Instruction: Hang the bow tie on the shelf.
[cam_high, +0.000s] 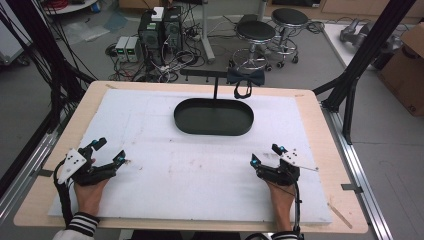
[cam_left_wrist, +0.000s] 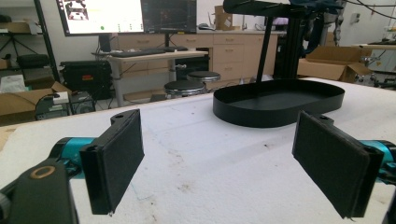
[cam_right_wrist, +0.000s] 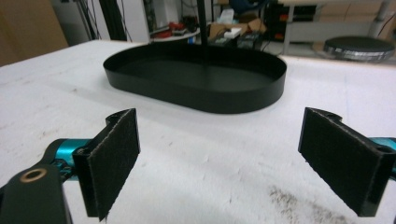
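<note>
The left gripper (cam_high: 111, 151) rests at the lower left of the high view with its jaws spread wide and nothing between them; the right gripper (cam_high: 264, 154) sits at the lower right in the same condition, spread and empty. Both point up-frame toward the black oval tray (cam_high: 213, 127) at the centre of the white mat (cam_high: 150, 185), well apart from either gripper. Behind the tray a thin black stand (cam_high: 215, 85) rises to a crossbar, and a dark bow tie (cam_high: 245, 76) hangs at the right end of that bar, near the upper middle of the frame. Judging from this layout, the likely work is getting the bow tie off the bar and into the tray, and the risk lies in the reach: either arm must pass over or beside the tray, so a low approach could nudge its rim and slide it across the mat, while a pull on the tie's loop could tip the slender stand if the strap catches on the bar. A partial pinch on soft fabric could also let it slip and fall outside the tray. How the strap is hooked on the bar is too small to make out, the stand's foot is hidden behind the tray wall, and in the left gripper view the crossbar is cut off at the top edge.
</note>
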